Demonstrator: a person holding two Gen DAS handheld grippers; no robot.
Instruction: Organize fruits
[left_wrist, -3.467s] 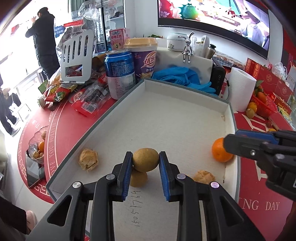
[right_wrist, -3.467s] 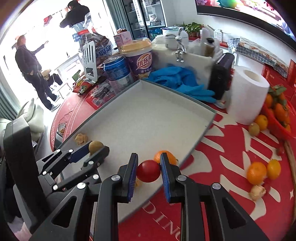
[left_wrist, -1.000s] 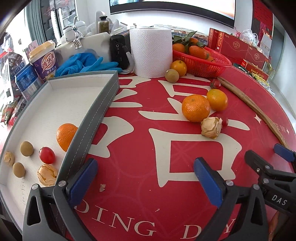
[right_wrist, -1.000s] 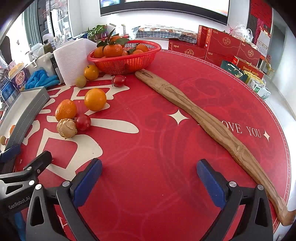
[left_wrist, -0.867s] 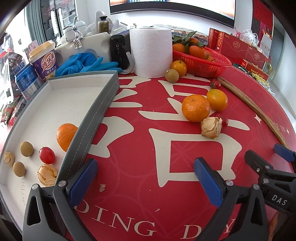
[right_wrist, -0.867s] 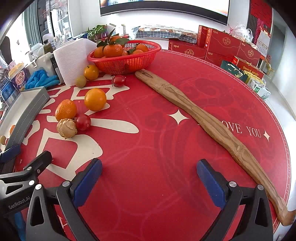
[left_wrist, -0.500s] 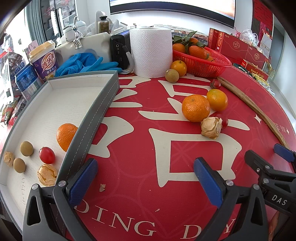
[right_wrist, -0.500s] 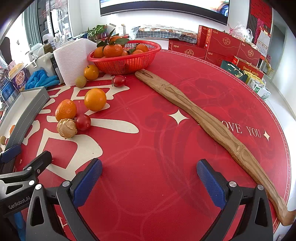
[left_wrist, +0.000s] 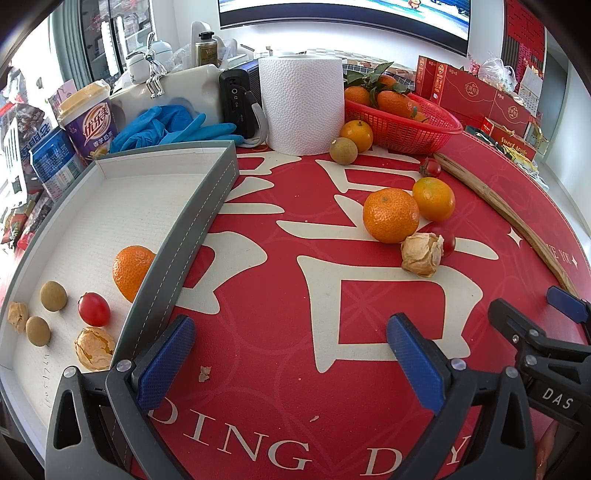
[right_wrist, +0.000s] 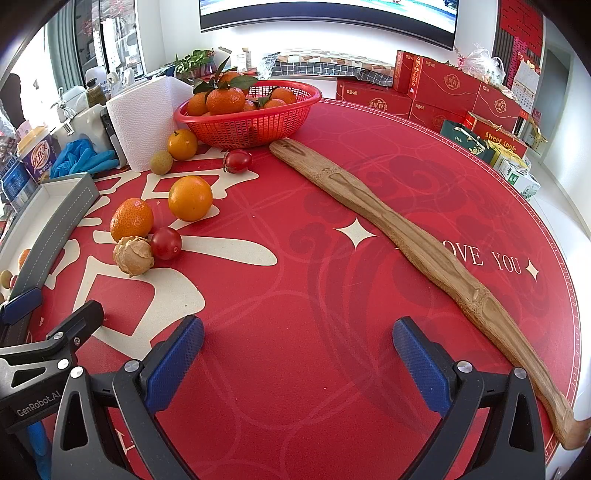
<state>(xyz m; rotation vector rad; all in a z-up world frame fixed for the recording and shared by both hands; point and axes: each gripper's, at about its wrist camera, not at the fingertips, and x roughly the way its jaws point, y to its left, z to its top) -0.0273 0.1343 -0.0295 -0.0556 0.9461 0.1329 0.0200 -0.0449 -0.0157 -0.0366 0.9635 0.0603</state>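
The grey tray (left_wrist: 201, 218) holds an orange (left_wrist: 131, 271), a cherry tomato (left_wrist: 94, 309), two longans (left_wrist: 53, 295) and two husked fruits (left_wrist: 94, 348). On the red cloth lie a mandarin (left_wrist: 390, 215), an orange (left_wrist: 433, 198), a husked fruit (left_wrist: 422, 254) and a cherry tomato (right_wrist: 166, 243). Another longan (left_wrist: 343, 150), small orange (left_wrist: 357, 135) and tomato (right_wrist: 237, 161) sit by the red basket (right_wrist: 255, 118). My left gripper (left_wrist: 291, 363) is open over bare cloth beside the tray. My right gripper (right_wrist: 297, 360) is open, holding nothing, to its right.
A paper towel roll (left_wrist: 301, 103), blue gloves (left_wrist: 173, 127), a black speaker (left_wrist: 240, 103), a cup (left_wrist: 90, 123) and a can stand behind the tray. A long wooden stick (right_wrist: 413, 258) lies across the cloth. Red gift boxes (right_wrist: 443, 92) line the far right.
Both grippers held fruit over the tray 3.5 s ago and now stand open and empty over the cloth. Nothing has moved in the last second.
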